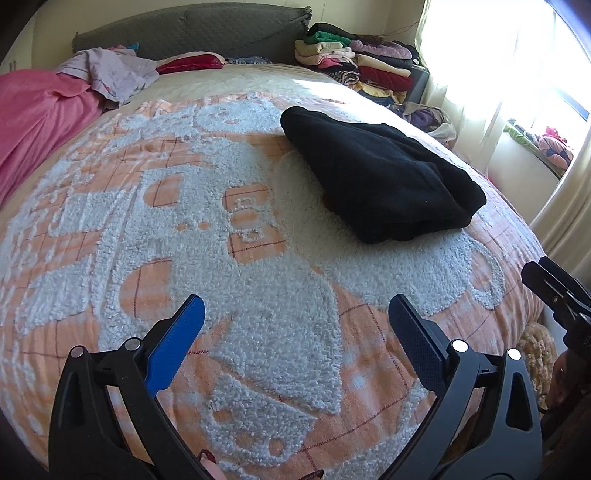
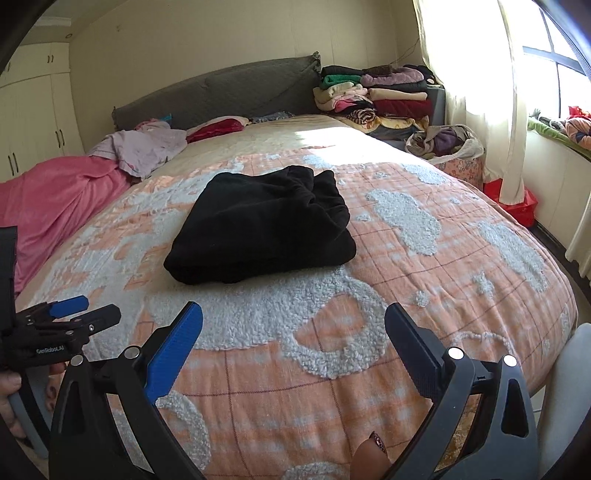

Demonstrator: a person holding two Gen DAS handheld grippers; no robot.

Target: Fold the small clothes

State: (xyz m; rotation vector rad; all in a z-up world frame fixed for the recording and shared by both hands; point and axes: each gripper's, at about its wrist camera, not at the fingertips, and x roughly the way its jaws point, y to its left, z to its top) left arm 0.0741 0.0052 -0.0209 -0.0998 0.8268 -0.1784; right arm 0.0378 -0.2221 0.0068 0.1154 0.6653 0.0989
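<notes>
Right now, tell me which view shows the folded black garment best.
The right wrist view: the black garment lies near centre, its whole outline and folded layers visible. The left wrist view shows it off to the right, stretched by the lens.

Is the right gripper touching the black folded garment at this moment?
Apart. The right wrist view shows the right gripper open, with bare bedspread between its fingertips and the black folded garment.

Cream walls (image 2: 229, 33) and a grey padded headboard (image 2: 229, 88) behind a wide bed (image 2: 461, 258) spread with an orange-and-white tufted cover. Pale wardrobe doors (image 2: 33, 110) in the far left corner. Bright daylight through sheer curtains (image 2: 469, 74) over the window (image 2: 565, 66) on the right, falling across the bed's far right corner. Stacked folded laundry (image 2: 376, 96) beside the headboard.
</notes>
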